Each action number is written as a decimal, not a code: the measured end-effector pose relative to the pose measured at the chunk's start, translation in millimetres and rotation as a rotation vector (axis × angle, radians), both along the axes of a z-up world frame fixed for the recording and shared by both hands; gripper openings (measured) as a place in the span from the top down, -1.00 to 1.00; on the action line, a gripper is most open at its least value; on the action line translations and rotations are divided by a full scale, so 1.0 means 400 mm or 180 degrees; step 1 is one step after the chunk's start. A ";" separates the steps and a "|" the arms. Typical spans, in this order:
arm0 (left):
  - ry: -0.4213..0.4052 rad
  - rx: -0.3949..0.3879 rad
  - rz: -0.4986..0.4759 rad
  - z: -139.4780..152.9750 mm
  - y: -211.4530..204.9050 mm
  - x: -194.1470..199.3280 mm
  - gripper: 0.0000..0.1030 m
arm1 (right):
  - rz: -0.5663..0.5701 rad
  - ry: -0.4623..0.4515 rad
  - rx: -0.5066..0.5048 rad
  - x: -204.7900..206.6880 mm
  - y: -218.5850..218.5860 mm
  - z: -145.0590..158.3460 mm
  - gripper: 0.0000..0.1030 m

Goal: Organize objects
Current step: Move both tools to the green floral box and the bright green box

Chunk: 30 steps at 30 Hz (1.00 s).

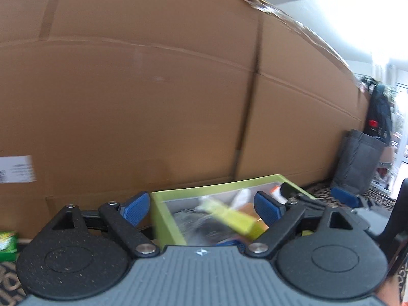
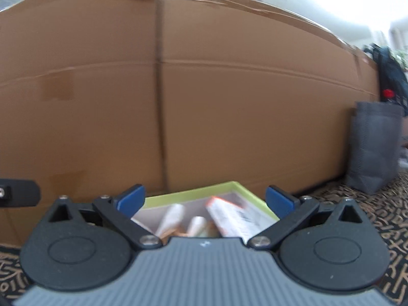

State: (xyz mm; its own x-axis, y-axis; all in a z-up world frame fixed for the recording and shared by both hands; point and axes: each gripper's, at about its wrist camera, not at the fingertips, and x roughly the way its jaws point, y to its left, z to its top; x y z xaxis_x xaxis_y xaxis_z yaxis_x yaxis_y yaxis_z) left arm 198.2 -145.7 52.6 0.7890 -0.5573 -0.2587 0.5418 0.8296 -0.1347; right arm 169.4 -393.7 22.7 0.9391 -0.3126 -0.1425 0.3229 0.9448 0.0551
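A lime-green box [image 1: 163, 211] with an open top sits on the patterned carpet [image 2: 369, 219], close against the foot of a large brown cardboard carton [image 1: 153, 102] that fills the far side of both views. Its inner walls look pale grey, and it holds a loose jumble: a yellow-green packet [image 1: 229, 216] lying at a slant, a white-and-orange printed carton [image 2: 234, 216], and two pale tube-like items [image 2: 173, 216]; motion blur hides any finer detail.

The left gripper [image 1: 201, 207] hovers over the near edge of the box with its blue-padded fingers [image 1: 135, 209] spread wide and nothing between them. The right gripper [image 2: 204, 200] hangs over the same box from the near side, its fingers [image 2: 276, 201] likewise wide apart and empty.

Far right, a grey fabric bag [image 2: 372, 150] stands on the carpet beside the carton. A green package [image 1: 7, 244] lies at the near left.
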 end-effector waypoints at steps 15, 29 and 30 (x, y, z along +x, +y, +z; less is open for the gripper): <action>0.0493 0.0078 0.1312 -0.047 0.331 0.070 -0.84 | 0.0814 0.0089 -0.0281 -0.005 0.228 0.048 -1.00; 0.0759 0.0011 0.1796 -0.088 0.474 0.170 -0.84 | 0.1702 0.0283 -0.0465 0.087 0.520 0.088 -1.00; 0.0789 0.0015 0.1805 -0.093 0.480 0.177 -0.84 | 0.1713 0.0313 -0.0445 0.097 0.529 0.083 -1.00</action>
